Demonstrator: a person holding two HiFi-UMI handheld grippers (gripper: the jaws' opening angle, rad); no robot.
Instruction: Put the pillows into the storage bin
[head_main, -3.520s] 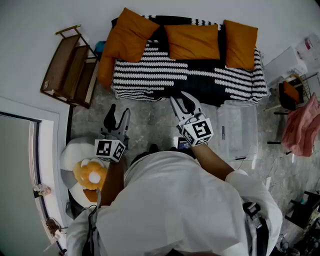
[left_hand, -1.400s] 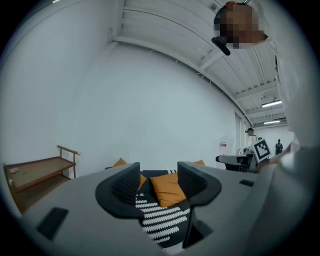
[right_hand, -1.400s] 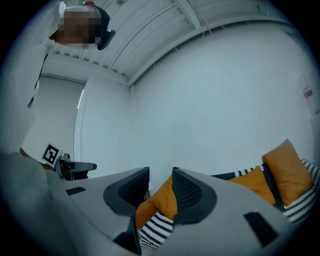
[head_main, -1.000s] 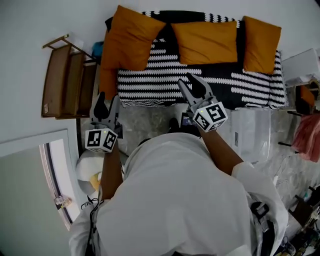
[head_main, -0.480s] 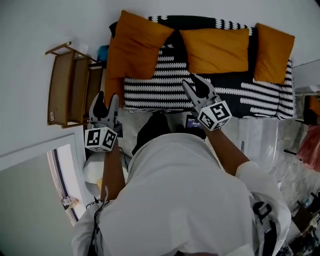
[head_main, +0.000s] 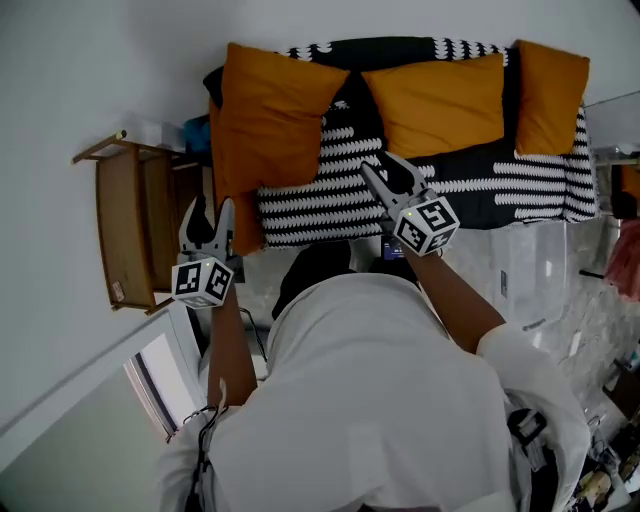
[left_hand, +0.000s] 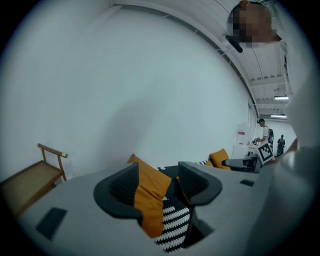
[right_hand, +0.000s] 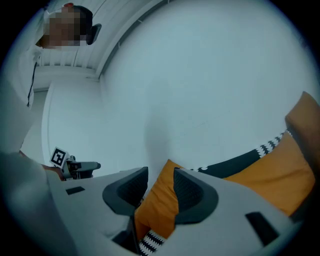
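Left gripper (head_main: 207, 212) hangs in the air at centre left of the head view, just off the sofa's (head_main: 480, 190) left end and beside a wooden rack (head_main: 125, 225). Its jaws are apart and opening, with nothing between the pads; its own view shows the left pillow (left_hand: 150, 195) lying well beyond them. Right gripper (head_main: 388, 175) sits at frame centre, over the sofa's front edge. Its jaws are also apart and opening, at a narrower gap, and nothing is clamped.

Three orange pillows lean against the sofa back across the top of the frame: left pillow (head_main: 270, 110), middle pillow (head_main: 435, 100), right pillow (head_main: 550, 80). The clear bin (head_main: 520, 270) stands on the floor at right, just below the sofa's front edge.
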